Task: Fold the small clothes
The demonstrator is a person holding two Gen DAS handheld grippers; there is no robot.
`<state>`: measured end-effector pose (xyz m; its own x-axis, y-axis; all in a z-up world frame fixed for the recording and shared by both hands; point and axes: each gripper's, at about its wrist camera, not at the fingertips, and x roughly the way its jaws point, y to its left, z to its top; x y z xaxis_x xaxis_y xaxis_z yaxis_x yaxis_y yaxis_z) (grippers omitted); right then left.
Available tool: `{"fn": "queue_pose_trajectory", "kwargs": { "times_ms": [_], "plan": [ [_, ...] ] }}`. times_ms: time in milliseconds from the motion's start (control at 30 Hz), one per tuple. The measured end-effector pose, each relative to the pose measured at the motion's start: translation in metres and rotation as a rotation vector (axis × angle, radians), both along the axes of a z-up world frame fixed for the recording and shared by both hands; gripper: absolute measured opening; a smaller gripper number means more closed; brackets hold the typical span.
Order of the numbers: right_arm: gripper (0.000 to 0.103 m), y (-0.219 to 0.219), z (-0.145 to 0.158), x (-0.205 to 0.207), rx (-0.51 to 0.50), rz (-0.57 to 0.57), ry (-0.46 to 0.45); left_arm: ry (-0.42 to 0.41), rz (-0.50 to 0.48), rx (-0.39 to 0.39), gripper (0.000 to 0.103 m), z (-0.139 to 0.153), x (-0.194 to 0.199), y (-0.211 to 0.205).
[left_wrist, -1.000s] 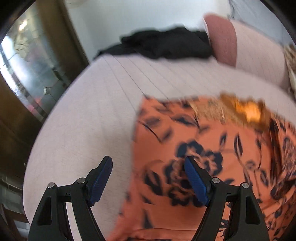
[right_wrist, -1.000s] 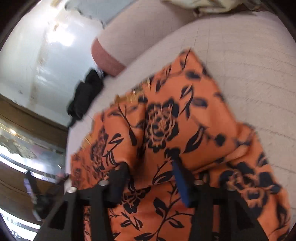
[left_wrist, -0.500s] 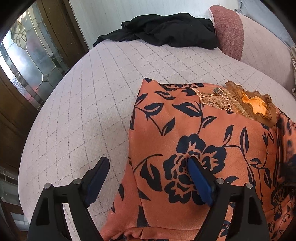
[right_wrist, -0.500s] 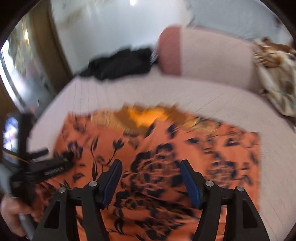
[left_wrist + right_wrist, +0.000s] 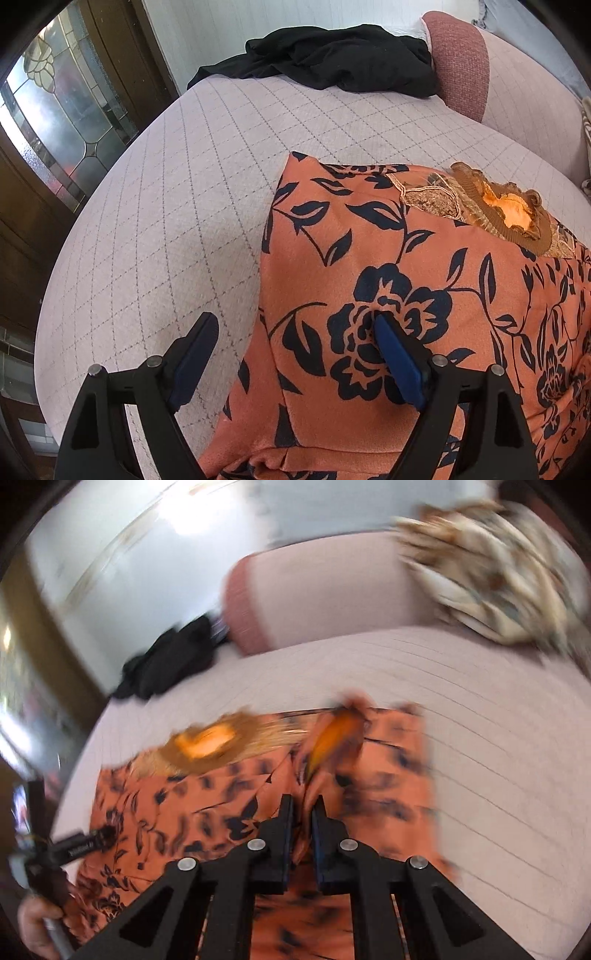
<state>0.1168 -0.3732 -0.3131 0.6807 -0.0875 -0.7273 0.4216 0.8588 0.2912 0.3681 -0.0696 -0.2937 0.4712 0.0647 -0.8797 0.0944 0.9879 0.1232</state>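
Quilted pink bed [image 5: 177, 206] bears an orange floral top [image 5: 369, 258]; left claw [image 5: 291, 354] spread, right claw [image 5: 302, 812] pinching its fold.

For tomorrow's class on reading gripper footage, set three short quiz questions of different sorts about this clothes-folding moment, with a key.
1. True or false: the right gripper is shut on a raised fold of the orange floral garment.
2. Multiple choice: the left gripper is A) open, B) shut on the black garment, C) out of view.
3. Fill in: the black garment lies beside the ____ bolster.

Key: 1 true; 2 A; 3 pink.
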Motion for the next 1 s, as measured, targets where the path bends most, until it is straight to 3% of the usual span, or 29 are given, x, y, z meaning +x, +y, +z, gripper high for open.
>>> {"fn": "queue_pose_trajectory", "kwargs": {
  "times_ms": [133,267,500,533,633,700,800,900,1000],
  "plan": [
    [0.014,-0.062,-0.025,-0.043,0.08,-0.197,0.128,-0.012,-0.005,0.021,0.087,0.001,-0.003,-0.002],
    [0.014,-0.076,-0.026,-0.066,0.111,-0.247,0.094,-0.03,-0.013,0.062,0.087,0.001,-0.004,-0.008],
    [0.015,-0.017,-0.004,-0.038,0.03,-0.007,-0.046,-0.071,-0.056,0.145,0.087,0.004,-0.01,-0.024],
    [0.015,-0.005,-0.01,-0.028,0.027,0.041,-0.025,-0.071,-0.057,0.146,0.087,0.003,-0.01,-0.024],
    [0.015,0.014,-0.05,-0.009,0.014,0.176,0.193,-0.063,-0.05,0.133,0.087,0.003,-0.009,-0.021],
    [0.015,0.014,-0.051,-0.021,-0.007,0.195,0.125,-0.064,-0.039,0.131,0.087,0.005,-0.008,-0.014],
    [0.015,0.004,-0.044,-0.028,0.06,0.176,0.16,-0.107,-0.04,0.149,0.086,0.013,-0.013,-0.016],
    [0.016,0.01,-0.024,-0.026,0.006,0.161,0.138,-0.145,-0.101,0.132,0.086,0.021,-0.023,-0.029],
    [0.016,0.029,-0.017,-0.016,0.074,0.236,0.072,-0.14,-0.176,0.12,0.086,0.018,-0.032,-0.048]
  ]
}}
